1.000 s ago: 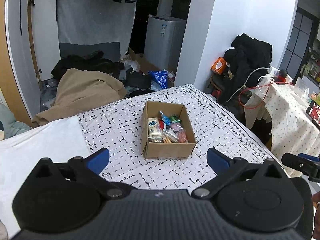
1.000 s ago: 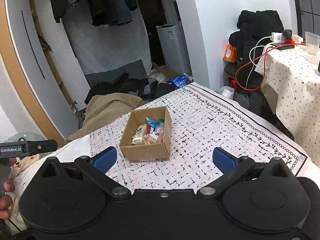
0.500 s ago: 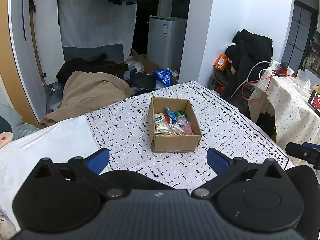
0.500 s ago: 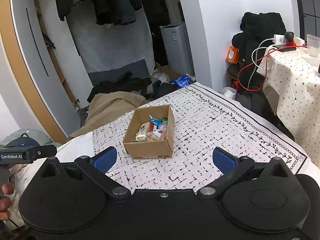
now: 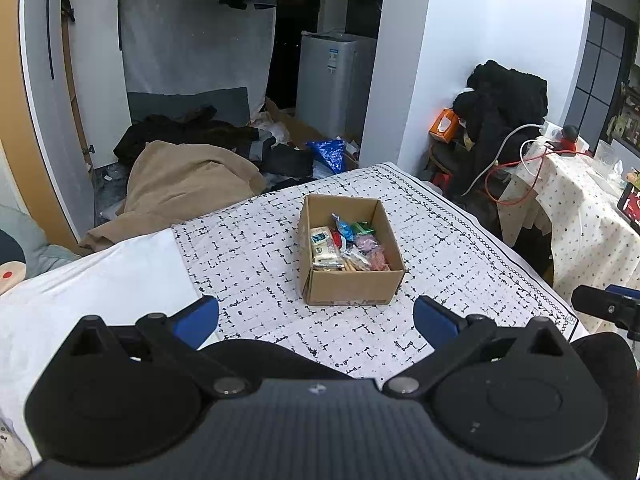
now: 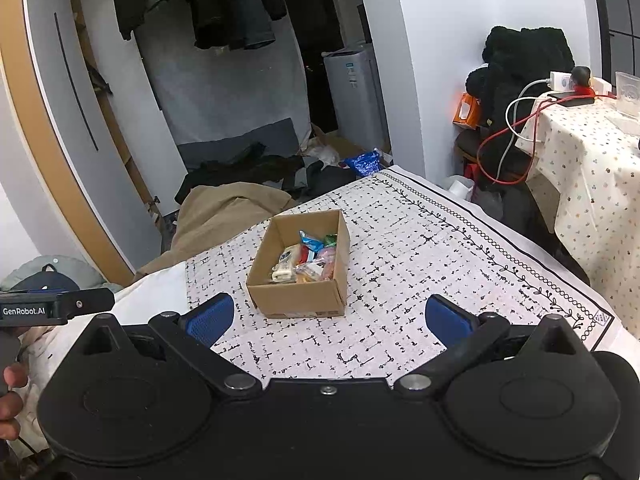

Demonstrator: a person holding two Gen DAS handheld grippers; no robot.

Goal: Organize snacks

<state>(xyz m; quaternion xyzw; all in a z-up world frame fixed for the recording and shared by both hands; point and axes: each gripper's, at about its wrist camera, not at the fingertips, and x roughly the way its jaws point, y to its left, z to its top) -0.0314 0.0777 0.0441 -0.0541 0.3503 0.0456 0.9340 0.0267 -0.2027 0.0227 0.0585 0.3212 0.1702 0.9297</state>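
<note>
Snacks [image 5: 347, 244] inside cardboard box [image 5: 352, 294] on patterned cloth [image 5: 248, 256]; both jaws apart, empty.

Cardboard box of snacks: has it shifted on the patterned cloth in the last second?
No. The cardboard box sits at the same spot on the patterned cloth, no nearer its left edge; only the camera view drifted slightly.
</note>
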